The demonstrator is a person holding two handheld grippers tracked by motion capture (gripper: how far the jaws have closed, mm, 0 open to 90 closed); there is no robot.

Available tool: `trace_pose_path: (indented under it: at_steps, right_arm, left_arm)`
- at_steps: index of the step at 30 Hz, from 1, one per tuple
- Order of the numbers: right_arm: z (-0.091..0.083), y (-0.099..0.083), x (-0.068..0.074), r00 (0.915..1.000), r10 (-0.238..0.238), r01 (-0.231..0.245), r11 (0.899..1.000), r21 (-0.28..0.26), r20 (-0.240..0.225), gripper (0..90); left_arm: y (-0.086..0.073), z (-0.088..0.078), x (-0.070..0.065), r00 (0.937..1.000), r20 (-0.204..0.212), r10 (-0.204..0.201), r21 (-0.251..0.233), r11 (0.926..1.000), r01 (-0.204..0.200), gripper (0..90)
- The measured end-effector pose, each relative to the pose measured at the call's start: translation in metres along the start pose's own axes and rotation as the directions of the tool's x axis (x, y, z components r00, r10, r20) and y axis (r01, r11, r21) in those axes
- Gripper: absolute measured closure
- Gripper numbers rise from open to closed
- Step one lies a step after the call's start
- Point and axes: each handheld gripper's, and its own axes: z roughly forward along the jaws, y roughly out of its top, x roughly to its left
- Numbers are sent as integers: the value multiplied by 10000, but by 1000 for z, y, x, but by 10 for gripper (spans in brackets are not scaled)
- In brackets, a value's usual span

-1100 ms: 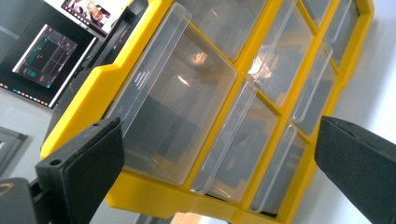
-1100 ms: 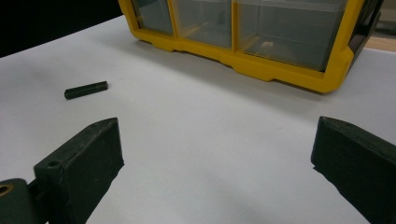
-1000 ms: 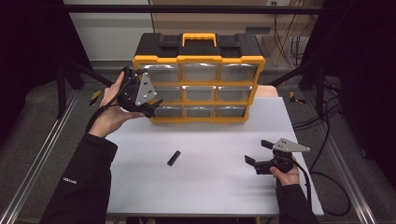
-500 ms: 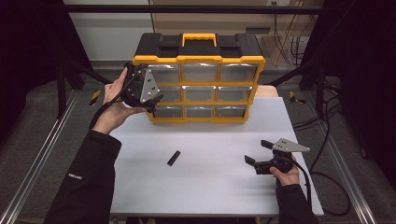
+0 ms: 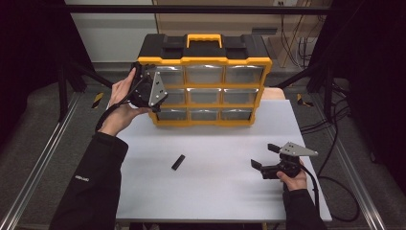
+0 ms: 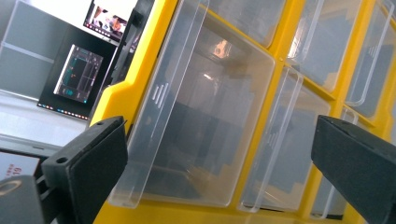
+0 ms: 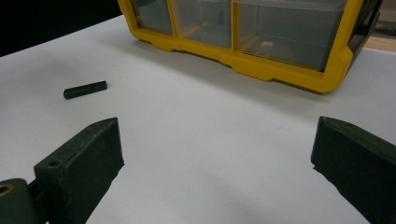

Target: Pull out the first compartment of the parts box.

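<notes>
Clear drawer (image 6: 196, 126) sits between left tongs (image 6: 219, 158).

The left tool (image 5: 155, 93) covers part of the organizer's (image 5: 206, 62) left drawer column in the high view, the clear drawers' (image 6: 196, 121) contents stay unreadable behind reflections, the small black piece (image 5: 178, 162) on the desk (image 5: 220, 191) is too small to identify, and the organizer is cropped in both gripper views.
</notes>
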Motion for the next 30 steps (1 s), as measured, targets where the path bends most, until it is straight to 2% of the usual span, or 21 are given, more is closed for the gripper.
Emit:
trace_pose_path:
  at_steps: [4, 9, 13, 22, 25, 29, 30]
  right_arm:
    - [0, 0, 0, 10000, 13, -13, 10000, 19, 22, 23]
    - [0, 0, 0, 10000, 7, -7, 10000, 22, 26, 23]
    - [0, 0, 0, 10000, -14, 14, 10000, -3, 30, 23]
    - [0, 0, 0, 10000, -7, 7, 10000, -6, 48, 23]
    - [0, 0, 0, 10000, 4, -4, 10000, -16, 34, 23]
    - [0, 0, 0, 10000, 4, -4, 10000, -8, 33, 23]
    - [0, 0, 0, 10000, -3, 3, 10000, -8, 35, 23]
  left_arm:
    - [1, 1, -1, 9985, -152, 524, 21, 9986, -524, 64]
    - [2, 3, -2, 9930, -400, 1110, 78, 9938, -1108, 107]
    - [3, 3, -2, 9906, -572, 1244, 119, 9922, -1239, 156]
    - [3, 3, -3, 9801, -938, 1751, 309, 9844, -1729, 246]
    - [3, 3, -3, 9734, -1103, 2007, 372, 9795, -1977, 279]
    - [3, 3, -3, 9684, -1261, 2150, 411, 9765, -2115, 338]
    - [3, 3, -3, 9649, -1345, 2257, 426, 9741, -2220, 351]
